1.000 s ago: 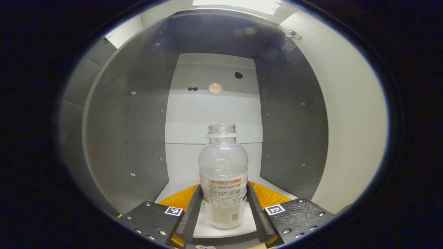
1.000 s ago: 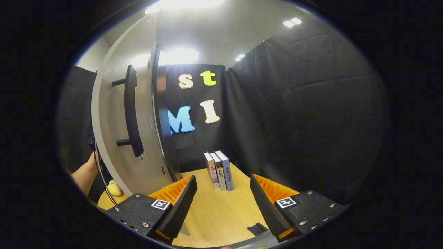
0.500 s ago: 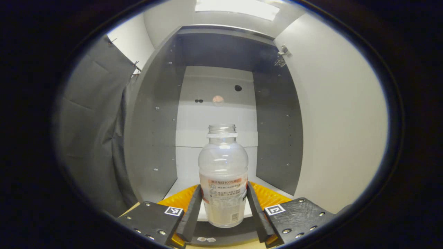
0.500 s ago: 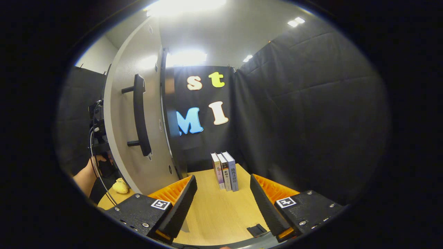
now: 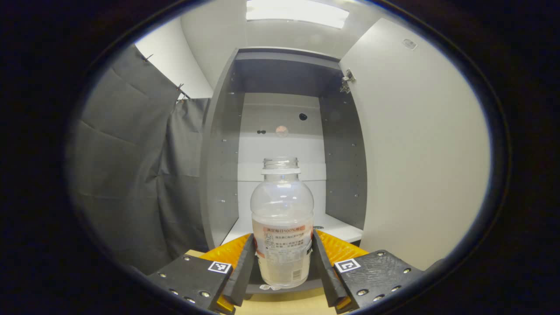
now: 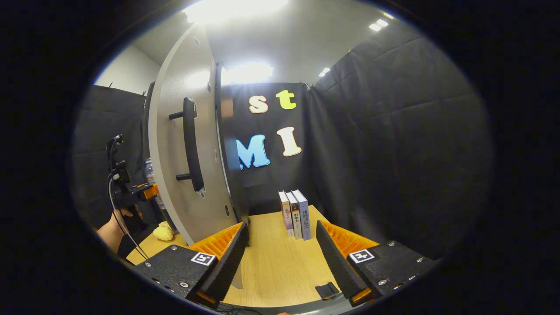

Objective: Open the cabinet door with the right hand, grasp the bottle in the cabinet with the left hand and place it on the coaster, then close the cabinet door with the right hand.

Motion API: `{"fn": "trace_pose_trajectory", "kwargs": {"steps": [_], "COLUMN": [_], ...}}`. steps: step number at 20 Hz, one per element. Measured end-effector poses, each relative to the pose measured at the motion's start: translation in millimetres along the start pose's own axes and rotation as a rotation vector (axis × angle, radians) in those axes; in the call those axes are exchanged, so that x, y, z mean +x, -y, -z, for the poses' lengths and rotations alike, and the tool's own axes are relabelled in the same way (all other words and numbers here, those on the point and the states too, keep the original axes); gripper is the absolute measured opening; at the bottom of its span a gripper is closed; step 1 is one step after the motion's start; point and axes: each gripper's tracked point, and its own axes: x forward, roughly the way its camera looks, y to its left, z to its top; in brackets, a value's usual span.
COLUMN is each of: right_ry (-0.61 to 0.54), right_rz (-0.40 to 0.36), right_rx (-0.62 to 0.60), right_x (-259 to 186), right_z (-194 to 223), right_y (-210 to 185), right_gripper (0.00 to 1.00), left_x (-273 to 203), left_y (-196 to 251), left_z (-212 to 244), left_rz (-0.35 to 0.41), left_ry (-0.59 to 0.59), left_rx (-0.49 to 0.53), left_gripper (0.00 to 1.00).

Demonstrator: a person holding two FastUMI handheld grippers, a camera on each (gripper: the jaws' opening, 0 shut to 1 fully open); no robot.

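My left gripper (image 5: 283, 267) has its two fingers pressed against the label sides of the bottle (image 5: 282, 223), which stands upright between them, uncapped and clear. A second ago the bottle sat deep inside the cabinet (image 5: 280, 144), with the grey side walls wrapping round the left gripper view; now the whole cabinet opening has shrunk back, the white shelf lies behind the bottle, and a strip of wooden table (image 5: 284, 304) shows under its base. So I have drawn the bottle out past the front edge. The open cabinet door (image 5: 420, 148) stands at my right in that view.

My right gripper (image 6: 282, 258) hangs above the table with its fingers spread wide and nothing between them. In the right gripper view the door's handle (image 6: 191, 144) has slid rightward since the earlier frames, and my left hand (image 6: 116, 223) with its gripper has come out from behind the door's edge; what looks like the bottle's shoulder peeks beside it, though it is small there. Three books (image 6: 295, 214) stand ahead, a yellow thing (image 6: 164, 231) lies near the door's foot.
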Motion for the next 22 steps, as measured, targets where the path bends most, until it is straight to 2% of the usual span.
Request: {"fn": "trace_pose_trajectory", "kwargs": {"steps": [9,21,22], "right_ry": [0.011,0.037,0.039], "right_rz": [-0.054,-0.063,-0.062], "right_rx": [-0.008,-0.011,-0.017], "right_x": [-1.1,7.5,8.4], "right_z": [-1.6,-6.6,-6.3], "right_y": [-3.6,-6.0,-5.5], "right_gripper": [0.95,0.95,0.95], "left_x": [-79.5,-157.2,-162.4], "left_y": [-13.8,-17.5,-17.2], "left_z": [40.3,116.5,123.5], "left_rz": [-0.027,-0.013,-0.01], "left_ry": [-0.014,-0.078,-0.081], "left_rx": [-0.004,-0.012,-0.01], "left_gripper": [0.7,0.7,0.65]}}
